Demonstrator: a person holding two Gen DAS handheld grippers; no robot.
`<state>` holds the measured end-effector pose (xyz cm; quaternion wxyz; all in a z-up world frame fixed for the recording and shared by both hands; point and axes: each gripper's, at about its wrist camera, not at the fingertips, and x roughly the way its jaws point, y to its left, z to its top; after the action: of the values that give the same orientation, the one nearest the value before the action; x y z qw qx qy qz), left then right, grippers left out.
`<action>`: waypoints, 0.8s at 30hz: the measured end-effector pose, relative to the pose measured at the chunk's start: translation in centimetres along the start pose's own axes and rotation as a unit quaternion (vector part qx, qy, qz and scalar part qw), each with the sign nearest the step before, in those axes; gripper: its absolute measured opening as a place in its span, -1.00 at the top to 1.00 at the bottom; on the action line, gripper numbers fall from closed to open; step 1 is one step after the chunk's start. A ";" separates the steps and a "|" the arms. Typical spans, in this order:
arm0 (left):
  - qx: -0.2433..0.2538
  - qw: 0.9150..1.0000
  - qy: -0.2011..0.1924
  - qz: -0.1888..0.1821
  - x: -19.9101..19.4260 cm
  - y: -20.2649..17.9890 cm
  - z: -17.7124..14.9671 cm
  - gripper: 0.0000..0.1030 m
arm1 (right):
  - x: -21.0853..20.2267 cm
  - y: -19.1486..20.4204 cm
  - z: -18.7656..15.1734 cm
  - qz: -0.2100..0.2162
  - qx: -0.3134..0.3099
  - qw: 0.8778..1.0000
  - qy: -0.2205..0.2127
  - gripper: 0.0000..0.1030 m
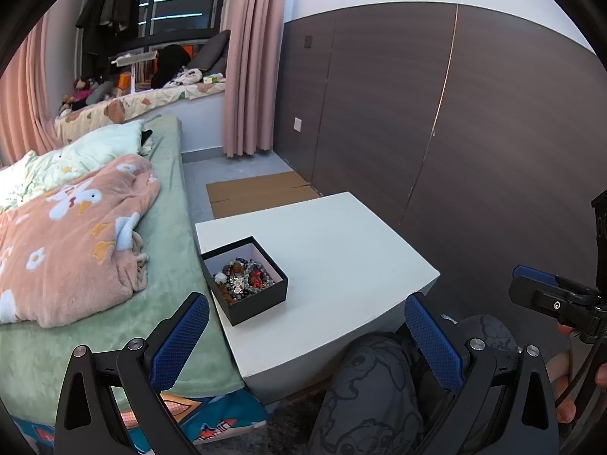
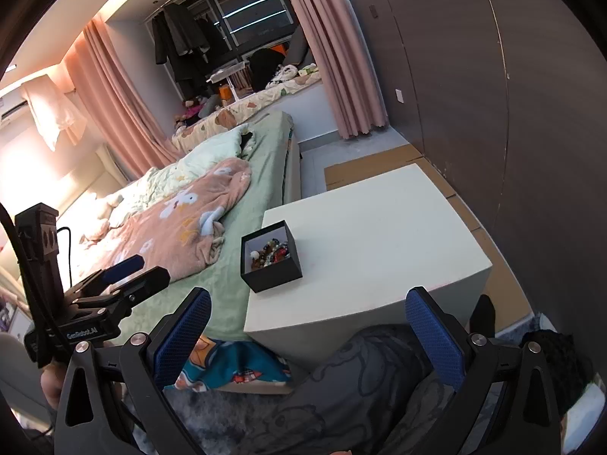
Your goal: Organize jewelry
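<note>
A small black open box (image 1: 261, 301) with a pale lining stands near the left front corner of a white low table (image 1: 341, 250). Mixed jewelry (image 1: 242, 278) of beads and bracelets fills its bottom. The same box (image 2: 271, 276) and jewelry (image 2: 270, 253) show in the right wrist view on the table (image 2: 379, 235). My left gripper (image 1: 307, 305) hovers open before the table's front edge, short of the box, nothing between its blue pads. My right gripper (image 2: 309, 301) is open too, empty, held back from the table. Each gripper appears at the edge of the other's view.
A bed (image 1: 167, 235) with a green sheet and a pink blanket (image 1: 72, 235) abuts the table's left side. A dark wardrobe wall (image 1: 474, 132) runs along the right. Flat cardboard (image 1: 258, 191) lies on the floor behind the table. A person's knee (image 1: 375, 386) sits below the table's front.
</note>
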<state>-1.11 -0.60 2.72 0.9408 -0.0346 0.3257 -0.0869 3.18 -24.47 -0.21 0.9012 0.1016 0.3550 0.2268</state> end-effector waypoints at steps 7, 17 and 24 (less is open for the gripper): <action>0.000 1.000 -0.001 -0.001 -0.2 -0.1 -0.2 -0.99 | -0.4 -0.3 0.2 -0.001 0.002 1.000 -0.001 -1.00; -0.002 1.000 -0.006 0.004 -0.6 -0.7 -0.5 -0.99 | -0.7 -0.4 0.2 -0.002 -0.002 1.000 -0.003 -1.00; 0.000 1.000 -0.007 0.007 -0.8 -0.8 -0.6 -0.99 | -0.7 -0.5 0.2 0.000 0.000 1.000 -0.003 -1.00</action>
<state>-2.21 -1.21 2.86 0.9436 -0.0334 0.3196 -0.0802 2.97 -25.23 0.19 0.9025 0.1020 0.3519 0.2265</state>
